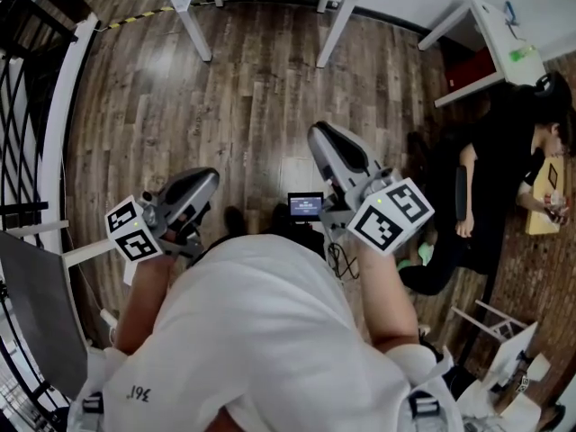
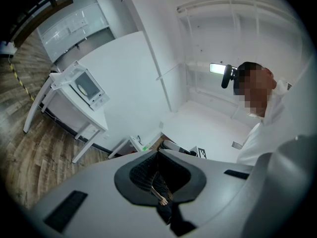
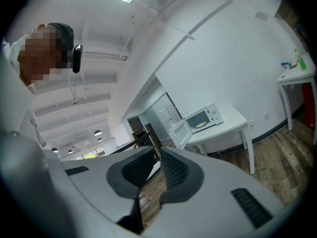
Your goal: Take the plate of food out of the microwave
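In the right gripper view the white microwave (image 3: 204, 119) stands far ahead on a white table (image 3: 229, 127). Its door (image 3: 178, 132) hangs open to the left, and a plate of food (image 3: 200, 125) shows inside. My right gripper (image 3: 158, 152) points level toward it from across the room, jaws a narrow gap apart with only floor between them. The left gripper view shows the same microwave (image 2: 85, 87) small at far left, and my left gripper (image 2: 157, 156) has its pads together on nothing. From the head view both grippers, left (image 1: 209, 180) and right (image 1: 319, 135), hover over the wood floor.
White table legs (image 1: 196, 27) stand ahead across the wood floor. A second white desk (image 1: 490, 27) with a green bottle is at the right, with a seated person in black (image 1: 504, 160) beside it. A black railing (image 1: 27, 106) and a grey panel (image 1: 36, 304) line the left.
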A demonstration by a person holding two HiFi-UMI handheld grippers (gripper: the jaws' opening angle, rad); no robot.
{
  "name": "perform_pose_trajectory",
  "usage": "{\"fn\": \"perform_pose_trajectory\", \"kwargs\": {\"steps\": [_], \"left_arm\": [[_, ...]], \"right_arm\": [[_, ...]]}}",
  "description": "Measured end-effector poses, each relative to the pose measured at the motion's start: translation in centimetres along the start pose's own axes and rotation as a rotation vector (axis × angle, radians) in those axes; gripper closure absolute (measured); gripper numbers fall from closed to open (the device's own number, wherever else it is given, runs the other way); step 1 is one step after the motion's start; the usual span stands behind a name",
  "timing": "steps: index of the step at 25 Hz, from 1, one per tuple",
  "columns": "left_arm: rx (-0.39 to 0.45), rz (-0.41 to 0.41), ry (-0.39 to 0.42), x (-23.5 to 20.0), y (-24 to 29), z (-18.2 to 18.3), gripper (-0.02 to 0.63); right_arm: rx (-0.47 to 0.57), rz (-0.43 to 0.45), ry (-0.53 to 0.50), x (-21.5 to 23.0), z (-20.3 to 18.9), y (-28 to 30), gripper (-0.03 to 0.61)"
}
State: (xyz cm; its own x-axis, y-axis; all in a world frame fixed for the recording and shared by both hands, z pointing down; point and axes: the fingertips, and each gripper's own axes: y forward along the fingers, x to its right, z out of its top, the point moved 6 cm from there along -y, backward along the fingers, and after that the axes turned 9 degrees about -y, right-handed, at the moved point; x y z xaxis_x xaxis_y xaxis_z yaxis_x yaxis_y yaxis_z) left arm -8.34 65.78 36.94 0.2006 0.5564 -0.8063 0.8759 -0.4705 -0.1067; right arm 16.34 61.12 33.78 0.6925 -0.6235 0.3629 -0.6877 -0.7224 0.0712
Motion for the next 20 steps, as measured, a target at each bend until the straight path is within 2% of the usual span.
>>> {"fn": "perform_pose_trajectory", "kwargs": {"steps": [20], "left_arm": [[0.086,0.084,0.014,-0.2,4.7,-1.0,0.606]], "right_arm": [[-0.043,0.068,0.03,6.3,0.5,-0.5,0.536]]}}
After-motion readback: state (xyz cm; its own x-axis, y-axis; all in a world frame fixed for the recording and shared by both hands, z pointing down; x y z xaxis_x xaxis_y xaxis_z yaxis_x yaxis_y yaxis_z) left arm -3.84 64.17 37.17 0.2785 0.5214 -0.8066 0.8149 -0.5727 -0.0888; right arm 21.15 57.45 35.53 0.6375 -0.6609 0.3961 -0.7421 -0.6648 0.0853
